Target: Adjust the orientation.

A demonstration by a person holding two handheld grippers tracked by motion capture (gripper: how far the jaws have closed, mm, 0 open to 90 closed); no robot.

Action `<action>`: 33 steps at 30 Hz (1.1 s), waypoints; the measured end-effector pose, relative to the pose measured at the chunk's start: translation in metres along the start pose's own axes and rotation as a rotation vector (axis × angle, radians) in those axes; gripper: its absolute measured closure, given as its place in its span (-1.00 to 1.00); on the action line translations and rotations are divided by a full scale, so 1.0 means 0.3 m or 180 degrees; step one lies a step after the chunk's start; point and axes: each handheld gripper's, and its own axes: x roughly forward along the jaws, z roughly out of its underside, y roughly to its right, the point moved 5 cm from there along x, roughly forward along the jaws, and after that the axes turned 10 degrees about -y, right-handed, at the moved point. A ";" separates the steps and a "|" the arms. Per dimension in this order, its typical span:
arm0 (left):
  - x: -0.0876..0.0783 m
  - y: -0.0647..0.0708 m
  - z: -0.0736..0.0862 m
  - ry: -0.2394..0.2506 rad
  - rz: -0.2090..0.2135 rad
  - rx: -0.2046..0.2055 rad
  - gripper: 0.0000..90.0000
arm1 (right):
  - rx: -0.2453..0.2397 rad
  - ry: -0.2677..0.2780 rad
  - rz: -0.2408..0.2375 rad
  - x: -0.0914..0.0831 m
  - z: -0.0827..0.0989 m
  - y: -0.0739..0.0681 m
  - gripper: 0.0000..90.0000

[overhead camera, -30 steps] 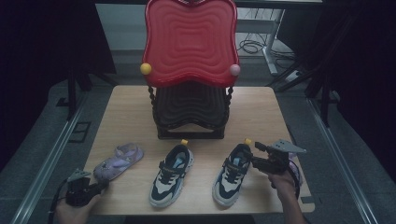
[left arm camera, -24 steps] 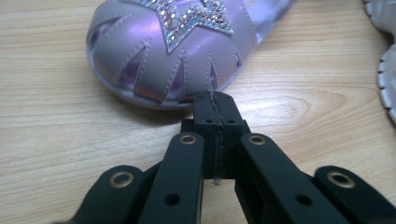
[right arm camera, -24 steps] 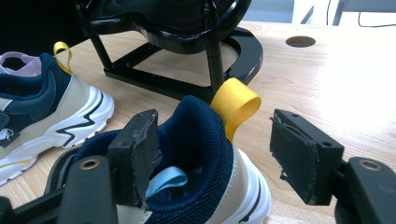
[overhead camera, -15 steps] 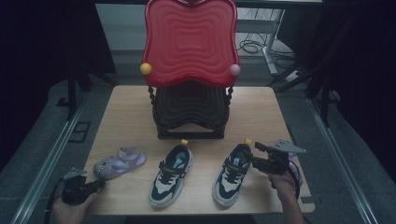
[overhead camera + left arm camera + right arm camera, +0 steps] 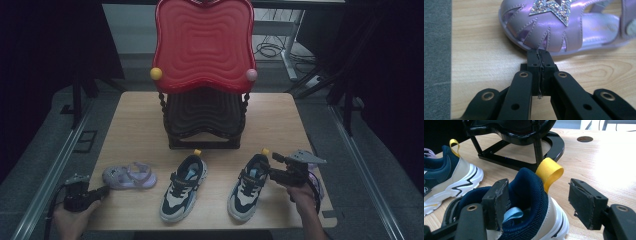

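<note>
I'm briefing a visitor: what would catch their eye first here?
The big red wavy panel standing on a black rack at the table's far middle. In front lie two navy-and-white sneakers and, left of them, a glittery purple sandal.

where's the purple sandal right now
In the high view the purple sandal lies near the table's front-left edge, left of the two sneakers, with the shut left gripper just off its toe.

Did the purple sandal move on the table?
Yes. The purple sandal slid right, closer to the left sneaker, and turned flatter; the shut left gripper sits at its toe.
</note>
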 end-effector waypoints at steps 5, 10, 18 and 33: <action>0.006 -0.014 -0.017 -0.0011 0.0006 0.0003 0.99 | 0.0011 0.0007 0.0007 -0.002 0.000 0.002 -0.26; 0.014 -0.033 -0.048 -0.0029 0.0027 0.0005 1.00 | 0.0021 -0.0005 -0.0016 0.000 0.001 0.001 -0.25; 0.029 -0.050 -0.100 -0.0026 0.0056 0.0046 1.00 | 0.0027 0.0001 -0.0015 -0.003 0.001 0.002 -0.25; 0.065 -0.058 -0.185 -0.0086 0.0152 0.0115 1.00 | 0.0021 -0.0001 -0.0007 -0.003 0.002 0.001 -0.25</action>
